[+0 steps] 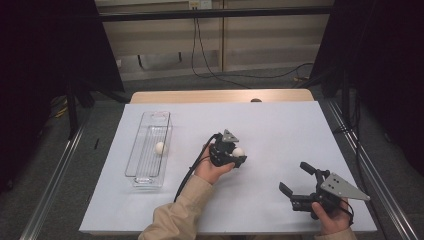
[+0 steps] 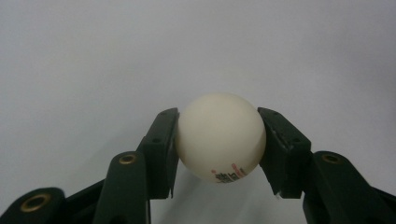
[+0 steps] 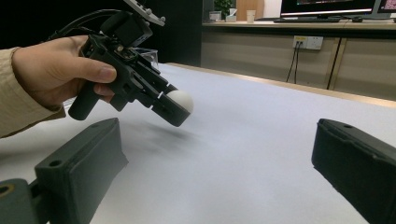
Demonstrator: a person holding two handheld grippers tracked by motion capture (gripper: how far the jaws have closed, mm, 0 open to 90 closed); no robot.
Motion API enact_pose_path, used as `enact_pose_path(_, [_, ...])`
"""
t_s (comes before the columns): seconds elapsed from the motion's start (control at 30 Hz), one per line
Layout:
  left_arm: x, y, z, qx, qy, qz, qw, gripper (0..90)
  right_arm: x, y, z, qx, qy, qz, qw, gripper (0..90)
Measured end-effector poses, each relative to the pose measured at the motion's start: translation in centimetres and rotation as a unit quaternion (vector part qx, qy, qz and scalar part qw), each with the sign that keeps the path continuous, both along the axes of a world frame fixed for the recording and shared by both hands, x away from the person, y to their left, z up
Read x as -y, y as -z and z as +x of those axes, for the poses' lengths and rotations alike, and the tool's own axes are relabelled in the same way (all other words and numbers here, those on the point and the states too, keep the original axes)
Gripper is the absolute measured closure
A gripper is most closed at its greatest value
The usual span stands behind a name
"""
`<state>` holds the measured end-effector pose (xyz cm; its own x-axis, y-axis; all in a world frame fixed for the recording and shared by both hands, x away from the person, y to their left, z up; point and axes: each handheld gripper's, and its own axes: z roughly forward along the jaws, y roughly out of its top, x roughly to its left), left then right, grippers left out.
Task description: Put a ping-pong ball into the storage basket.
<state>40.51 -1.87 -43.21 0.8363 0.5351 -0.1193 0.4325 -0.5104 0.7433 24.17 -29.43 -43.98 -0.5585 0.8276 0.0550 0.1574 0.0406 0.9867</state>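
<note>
Left gripper is clamped on a white ball mid-table, print on its underside too cut off to read. Right gripper sits wide open, empty, near right. Probably another ball inside the clear bin far left.

White-covered table on grey carpet, wooden wall panels, trailing black cables.

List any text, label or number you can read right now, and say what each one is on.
White ball held in the left tool: red and dark print near its underside, cut off and too blurred to read.
Monitor on the far desk: a lit line of text, too small to read.
Nothing else carries legible writing; the second ball in the clear tray shows no print.
</note>
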Motion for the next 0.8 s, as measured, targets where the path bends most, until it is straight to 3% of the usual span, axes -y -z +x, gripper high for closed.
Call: enact_pose_path(0.8, [-0.99, -0.48, 0.17, -0.001, -0.004, 0.000, 1.0000, 51.0, 0.10, -0.04, 0.12, 0.000, 0.001, 0.009, 1.0000, 1.6])
